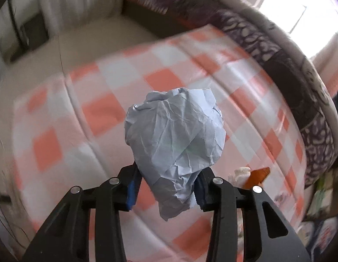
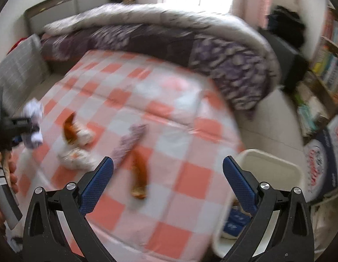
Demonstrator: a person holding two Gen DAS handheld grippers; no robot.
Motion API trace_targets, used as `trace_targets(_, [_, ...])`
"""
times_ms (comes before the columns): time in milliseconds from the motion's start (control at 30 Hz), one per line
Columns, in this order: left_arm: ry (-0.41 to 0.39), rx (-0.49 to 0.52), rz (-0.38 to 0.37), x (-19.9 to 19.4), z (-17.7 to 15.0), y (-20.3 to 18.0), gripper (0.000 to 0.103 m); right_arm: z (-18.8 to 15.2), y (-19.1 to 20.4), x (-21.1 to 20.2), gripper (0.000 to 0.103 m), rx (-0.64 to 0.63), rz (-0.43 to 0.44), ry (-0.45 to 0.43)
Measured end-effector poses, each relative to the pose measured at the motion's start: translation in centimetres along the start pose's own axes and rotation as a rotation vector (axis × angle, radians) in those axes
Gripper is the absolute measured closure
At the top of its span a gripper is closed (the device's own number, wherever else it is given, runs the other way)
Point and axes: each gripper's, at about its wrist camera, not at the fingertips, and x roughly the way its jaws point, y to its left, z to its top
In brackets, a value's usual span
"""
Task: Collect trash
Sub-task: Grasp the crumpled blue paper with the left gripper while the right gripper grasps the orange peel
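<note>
My left gripper [image 1: 166, 185] is shut on a crumpled pale blue paper ball [image 1: 175, 135] and holds it above the pink-and-white checked bed cover [image 1: 99, 113]. The same gripper with the ball shows at the left edge of the right wrist view [image 2: 26, 128]. My right gripper [image 2: 167, 170] is open and empty above the bed's near edge. On the cover lie an orange-and-white wrapper [image 2: 75, 131], a white crumpled wrapper [image 2: 75, 157], a purple patterned scrap [image 2: 131, 142] and an orange wrapper [image 2: 139, 179]. A white bin [image 2: 276, 168] with blue packets inside stands beside the bed at the right.
A rolled purple and grey quilt [image 2: 169, 35] lies along the far side of the bed. A bookshelf [image 2: 326, 65] and printed bags [image 2: 321, 161] stand at the right. A grey pillow [image 2: 18, 74] is at the left. Both views are motion-blurred.
</note>
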Motion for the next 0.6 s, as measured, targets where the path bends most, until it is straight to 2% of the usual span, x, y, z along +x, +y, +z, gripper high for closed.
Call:
trace_targets(100, [-0.092, 0.067, 0.003, -3.6, 0.5, 0.5, 0.062, 1.0, 3.2, 1.3, 0.007, -0.049, 0.1, 0.048])
trace_targets(200, [-0.171, 0.099, -0.01, -7.0, 1.0, 1.4, 0.062, 2.3, 7.3, 2.8, 0.007, -0.109, 0.131, 0.024])
trace_targets(267, [-0.247, 0.069, -0.025, -9.7, 1.5, 2.3, 0.062, 2.8, 9.3, 3.6, 0.007, -0.136, 0.148, 0.016])
trace_targets(367, [-0.277, -0.014, -0.089, -11.9, 1.9, 3.9, 0.062, 3.3, 12.7, 5.4, 0.007, -0.175, 0.187, -0.002])
trace_targets(500, [-0.293, -0.043, -0.105, -12.8, 2.2, 4.8, 0.062, 3.6, 14.7, 6.7, 0.008, -0.183, 0.206, -0.026])
trace_targets(600, [-0.291, -0.05, -0.104, -12.8, 2.2, 5.4, 0.062, 3.8, 16.1, 7.5, 0.016, -0.222, 0.183, -0.026])
